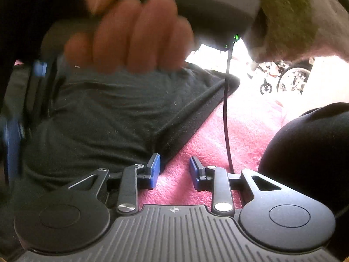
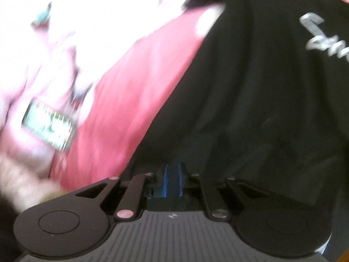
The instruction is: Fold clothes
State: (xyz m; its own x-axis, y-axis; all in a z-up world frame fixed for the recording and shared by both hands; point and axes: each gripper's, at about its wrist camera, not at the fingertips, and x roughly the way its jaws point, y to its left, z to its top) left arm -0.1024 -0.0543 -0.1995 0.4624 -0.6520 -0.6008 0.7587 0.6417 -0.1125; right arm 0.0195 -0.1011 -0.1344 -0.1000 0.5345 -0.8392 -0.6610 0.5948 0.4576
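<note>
Mid-fold on the pink blanket, with neither tool gripping cloth.

My left tool (image 1: 174,170) stood open over the pink blanket (image 1: 218,135), its left pad at the edge of the dark garment (image 1: 109,113), gripping nothing. My right tool (image 2: 173,180) showed its pads nearly together with no cloth visibly between them. I judged the fold could slip loose or bunch, since nothing pinned it. White lettering (image 2: 322,37) on the garment was too blurred and cropped to read.

black shirt (image 1: 104,118) — white lettering, pink blanket (image 1: 218,135)
</note>
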